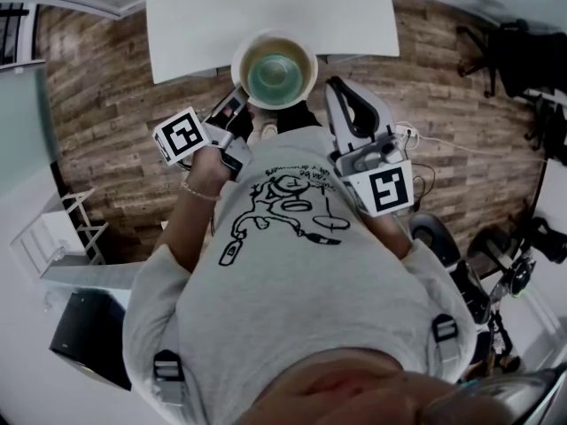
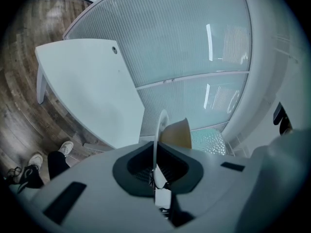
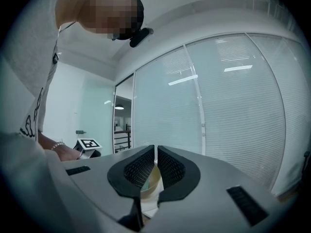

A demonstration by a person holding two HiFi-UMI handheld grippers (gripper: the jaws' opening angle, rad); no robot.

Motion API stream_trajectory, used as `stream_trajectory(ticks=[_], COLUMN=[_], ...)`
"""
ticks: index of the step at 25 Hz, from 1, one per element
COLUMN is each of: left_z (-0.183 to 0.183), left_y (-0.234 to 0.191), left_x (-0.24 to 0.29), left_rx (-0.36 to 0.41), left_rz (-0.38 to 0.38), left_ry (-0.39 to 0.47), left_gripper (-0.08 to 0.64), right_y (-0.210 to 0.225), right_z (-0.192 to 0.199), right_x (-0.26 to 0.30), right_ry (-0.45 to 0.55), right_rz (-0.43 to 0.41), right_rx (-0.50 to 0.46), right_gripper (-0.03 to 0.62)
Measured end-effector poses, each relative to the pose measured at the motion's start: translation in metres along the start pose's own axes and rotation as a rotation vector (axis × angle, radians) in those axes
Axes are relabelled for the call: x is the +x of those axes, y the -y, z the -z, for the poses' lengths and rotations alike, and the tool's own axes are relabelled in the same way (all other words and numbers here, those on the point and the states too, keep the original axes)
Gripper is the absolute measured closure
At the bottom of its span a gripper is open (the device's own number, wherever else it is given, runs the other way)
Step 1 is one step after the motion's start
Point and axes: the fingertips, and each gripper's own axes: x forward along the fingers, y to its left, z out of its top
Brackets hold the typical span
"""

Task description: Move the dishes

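The stack of dishes (image 1: pixel 275 71) hangs in the air between the two tongs, out in front of the person's chest. From above it is round, with a pale cream rim, a yellowish inner wall and a teal-green bowl nested in the middle.

The left tongs (image 1: pixel 239 97) are pinched nearly shut on its left edge. In the left gripper view they (image 2: pixel 156 165) clamp a thin white plate (image 2: pixel 159 130) seen edge-on, with the tan outer wall of a bowl (image 2: pixel 177 132) just beside the plate on its far side.

The right tongs (image 1: pixel 332 85) meet the opposite edge. In the right gripper view they (image 3: pixel 155 165) are closed to a narrow slit, and a cream rim with a green inside (image 3: pixel 151 184) sits low between the pads.

Beyond the tips of both tongs stands a white table (image 1: pixel 266 7), and the stack overlaps its near edge in the head view. Below the tongs lies a brown wood-plank floor (image 1: pixel 106 104). The person wears a grey printed shirt (image 1: pixel 310 264) and pale shoes (image 2: pixel 65 147). A frosted glass wall (image 2: pixel 184 38) rises past the table.
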Motion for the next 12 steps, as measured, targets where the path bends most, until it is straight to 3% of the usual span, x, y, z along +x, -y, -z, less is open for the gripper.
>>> stream_trajectory(ticks=[12], left_z=[-0.027], left_y=[0.014], left_x=[0.052], left_rx=[-0.005], left_rz=[-0.007], left_ry=[0.033], left_gripper=[0.549], right_y=[0.053], right_z=[-0.007], right_x=[0.033], right_ry=[-0.006], right_rz=[-0.049], right_rx=[-0.005], right_gripper=[0.549])
